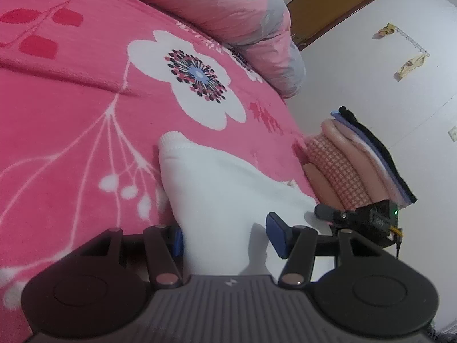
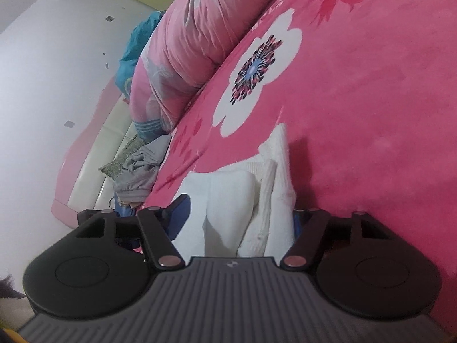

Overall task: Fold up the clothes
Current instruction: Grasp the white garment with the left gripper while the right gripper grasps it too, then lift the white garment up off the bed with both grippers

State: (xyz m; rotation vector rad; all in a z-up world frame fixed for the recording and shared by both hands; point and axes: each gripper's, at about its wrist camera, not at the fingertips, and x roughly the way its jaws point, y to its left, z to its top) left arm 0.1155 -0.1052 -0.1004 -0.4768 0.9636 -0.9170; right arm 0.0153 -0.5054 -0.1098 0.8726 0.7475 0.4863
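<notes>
Garment: your white sweater (image 1: 228, 188) lies on the pink flowered blanket (image 1: 71, 108), ribbed cuff (image 1: 172, 143) pointing up the bed.
Left gripper (image 1: 225, 238): your jaws stand wide, straddling the white cloth; neither blue pad (image 1: 275, 235) pinches it.
Right gripper (image 2: 240, 217): your jaws stand wide around bunched white cloth (image 2: 231, 197); whether the pads touch it, I cannot tell.
Stack: folded clothes (image 1: 357, 165) sit just beside the sweater at the bed edge.
Bedding: rolled pink quilt (image 1: 228, 8) lies along the blanket's far side.
Background: grey clothes (image 2: 142, 168) are heaped beyond the bed.
</notes>
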